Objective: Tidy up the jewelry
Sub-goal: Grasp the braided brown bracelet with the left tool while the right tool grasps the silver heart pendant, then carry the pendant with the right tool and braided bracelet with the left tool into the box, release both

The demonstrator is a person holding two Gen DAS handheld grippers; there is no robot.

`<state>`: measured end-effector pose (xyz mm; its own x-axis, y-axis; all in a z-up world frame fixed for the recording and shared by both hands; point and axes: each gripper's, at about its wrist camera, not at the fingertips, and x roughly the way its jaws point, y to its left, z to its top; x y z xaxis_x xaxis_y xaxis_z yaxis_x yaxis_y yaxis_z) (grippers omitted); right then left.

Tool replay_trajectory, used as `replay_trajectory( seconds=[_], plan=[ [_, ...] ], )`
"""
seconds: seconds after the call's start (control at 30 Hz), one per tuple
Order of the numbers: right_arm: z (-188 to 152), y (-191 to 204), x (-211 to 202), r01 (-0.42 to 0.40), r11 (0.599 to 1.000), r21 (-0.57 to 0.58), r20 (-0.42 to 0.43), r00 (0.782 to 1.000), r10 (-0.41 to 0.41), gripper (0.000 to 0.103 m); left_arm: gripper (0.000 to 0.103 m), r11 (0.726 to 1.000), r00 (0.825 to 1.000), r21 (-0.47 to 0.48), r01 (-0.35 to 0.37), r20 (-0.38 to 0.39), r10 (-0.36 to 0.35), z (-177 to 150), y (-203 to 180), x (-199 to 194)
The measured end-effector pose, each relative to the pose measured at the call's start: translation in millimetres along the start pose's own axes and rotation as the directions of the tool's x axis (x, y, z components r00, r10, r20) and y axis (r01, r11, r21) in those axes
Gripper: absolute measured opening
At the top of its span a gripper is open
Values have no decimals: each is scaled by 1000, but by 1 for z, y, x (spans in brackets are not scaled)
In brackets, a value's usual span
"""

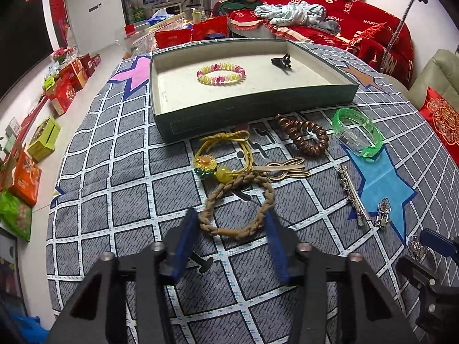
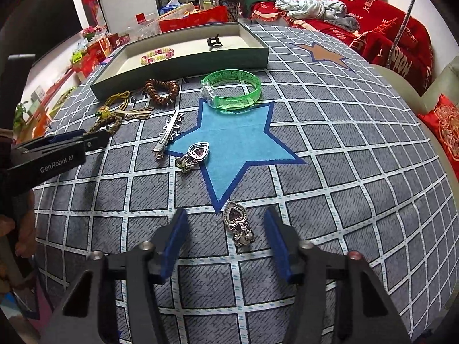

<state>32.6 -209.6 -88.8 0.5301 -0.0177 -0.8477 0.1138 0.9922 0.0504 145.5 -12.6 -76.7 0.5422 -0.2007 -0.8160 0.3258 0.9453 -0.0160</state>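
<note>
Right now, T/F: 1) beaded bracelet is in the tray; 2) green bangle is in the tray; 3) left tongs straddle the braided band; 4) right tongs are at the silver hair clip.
1) True: the beaded bracelet lies in the tray.
2) False: the green bangle lies on the cloth in front of the tray.
3) True: the left tongs straddle the braided band.
4) False: the right tongs straddle a heart earring; the silver hair clip lies farther off.

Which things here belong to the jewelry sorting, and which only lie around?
Job: tray, bead bracelet, braided band, green bangle, heart earring, both grippers.
Lying about: red bedding, gift boxes.
</note>
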Motion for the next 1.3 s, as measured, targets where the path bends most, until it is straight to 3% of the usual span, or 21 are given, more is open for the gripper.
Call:
replay_trajectory(
  seconds=[0.03,0.1,0.17,0.2,0.8,1.3],
  plan=[
    [0,1,0,3,1000,-4,1,1000,-3,46,42,1000,1000,3,7,4,-7,0,0,-1],
    [1,1,0,6,1000,-6,5,1000,-6,34,33,999,999,0,36,5,-36,1,0,-1],
    [1,0,0,6,1000,-5,6,1000,-6,21,30,998,998,-11,57,5,-57,1,1,-2],
    [1,-1,-1,0,1000,-1,7,1000,0,19,27,998,998,-15,63,6,-63,0,2,-2],
    [10,-16,-16,-93,993,75,44,995,90,19,27,986,987,-61,153,51,-150,3,12,-36],
    [60,-24,-34,-150,986,65,116,983,142,19,27,979,977,-74,189,114,-180,37,15,-56]
  ],
)
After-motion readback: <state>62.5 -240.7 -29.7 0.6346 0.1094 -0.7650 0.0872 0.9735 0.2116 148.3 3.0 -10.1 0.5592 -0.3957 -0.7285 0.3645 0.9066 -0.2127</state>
